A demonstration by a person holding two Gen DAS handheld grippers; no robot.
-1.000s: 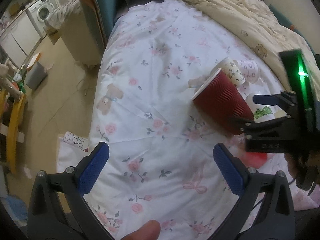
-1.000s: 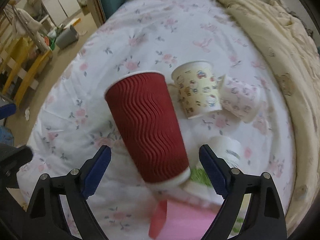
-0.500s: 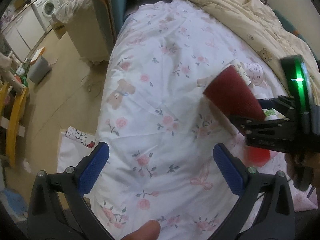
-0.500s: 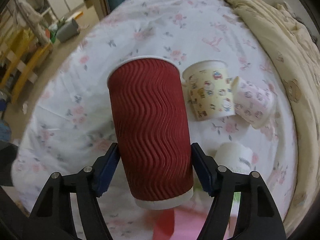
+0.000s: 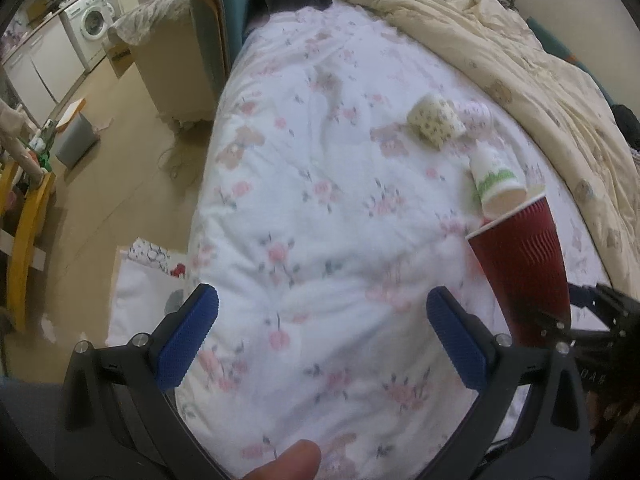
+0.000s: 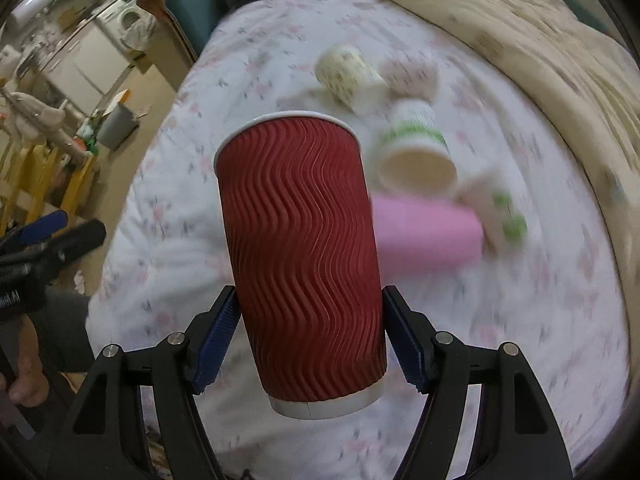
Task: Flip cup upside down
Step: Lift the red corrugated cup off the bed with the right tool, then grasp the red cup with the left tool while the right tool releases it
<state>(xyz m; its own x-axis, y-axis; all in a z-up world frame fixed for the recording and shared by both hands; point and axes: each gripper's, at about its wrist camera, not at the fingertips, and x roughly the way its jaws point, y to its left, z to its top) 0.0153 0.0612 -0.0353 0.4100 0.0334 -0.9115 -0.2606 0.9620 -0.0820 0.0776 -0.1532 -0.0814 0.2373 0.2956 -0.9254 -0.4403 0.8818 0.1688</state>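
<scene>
A red ribbed paper cup with a white rim is held in my right gripper, whose blue pads press its lower half on both sides. The cup's rim points away from the camera and its white base is nearest. The cup is lifted above the floral bed cover. It also shows in the left wrist view at the right, with the right gripper behind it. My left gripper is open and empty over the bed cover.
Several other paper cups lie on the bed: a patterned cream cup, a green-and-white cup and a pink cup. A beige quilt is bunched at the right. The bed edge and floor are at the left.
My right gripper closed on the red cup and lifted it away from the other cups, back toward me. The left gripper stayed open and shifted a little.
</scene>
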